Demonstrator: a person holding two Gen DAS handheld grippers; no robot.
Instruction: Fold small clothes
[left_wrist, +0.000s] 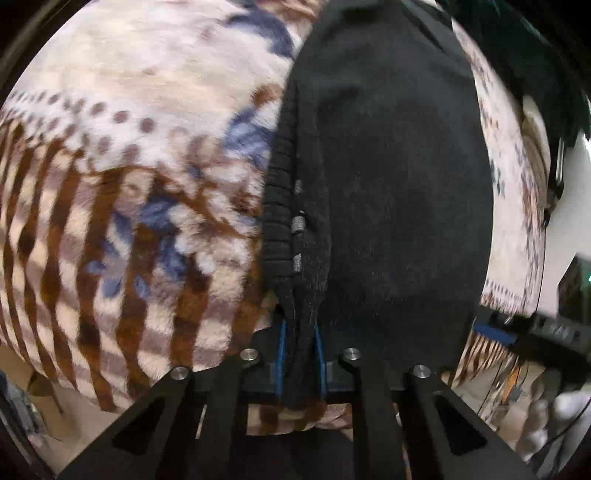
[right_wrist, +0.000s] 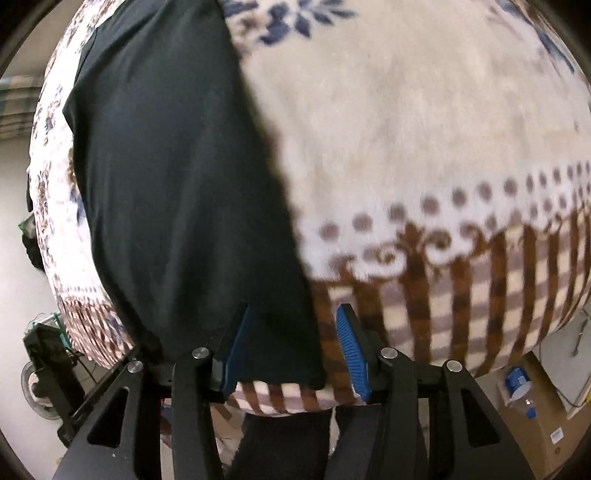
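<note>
Left wrist: my left gripper clamps black garment's ribbed hem. Right wrist: right gripper gapes, cloth edge unpinched, blanket underneath.

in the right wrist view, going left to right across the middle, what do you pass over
narrow strip of patterned blanket → black garment → plain cream part of the blanket → its dotted border toward the right edge

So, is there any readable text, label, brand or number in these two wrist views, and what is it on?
No text can be read in either view.
White label on the cardboard box, right wrist view: too small and blurred to read.
Black garment and patterned blanket: no print or tag visible.
</note>
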